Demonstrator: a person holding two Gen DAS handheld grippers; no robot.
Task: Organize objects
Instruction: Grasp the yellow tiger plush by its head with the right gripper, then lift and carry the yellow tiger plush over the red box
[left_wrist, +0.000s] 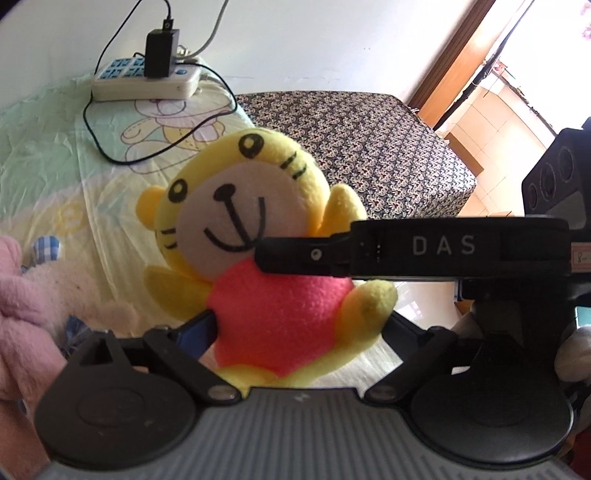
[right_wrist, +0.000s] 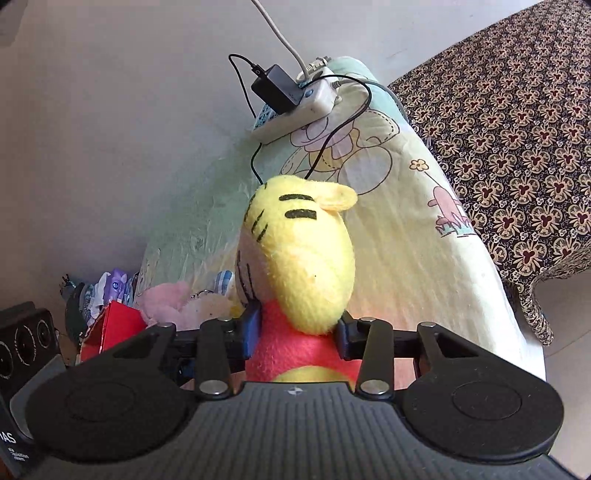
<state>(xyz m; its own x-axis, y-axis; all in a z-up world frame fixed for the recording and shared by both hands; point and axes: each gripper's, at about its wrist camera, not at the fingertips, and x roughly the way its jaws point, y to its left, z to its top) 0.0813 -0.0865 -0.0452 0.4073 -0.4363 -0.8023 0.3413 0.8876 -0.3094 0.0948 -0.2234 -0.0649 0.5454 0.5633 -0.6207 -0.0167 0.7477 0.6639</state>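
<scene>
We see a yellow plush tiger (left_wrist: 255, 236) with a pink-red body, held upright above a pastel cartoon-print sheet (left_wrist: 55, 155). In the left wrist view, the left gripper (left_wrist: 295, 332) stands fairly wide, its blue pads against the two flanks of the toy's red belly; the plush bulges between them, so we read the jaws as clamped on it. The right gripper's (right_wrist: 297, 332) finger (left_wrist: 295, 254) crosses from the right and meets the toy at the neck, just under the smiling face. In the right wrist view, we look at the side of the tiger's head; the blue pads (right_wrist: 253, 330) press the red fabric at the neck from either side, about half open, closed on the toy. Behind, on the sheet near the wall, lie a white power strip (left_wrist: 147, 81) with a black adapter (left_wrist: 160, 53) plugged in. A pink plush (left_wrist: 22, 280) lies at the left, and a dark patterned bedspread (left_wrist: 351, 147) lies beside the sheet.
</scene>
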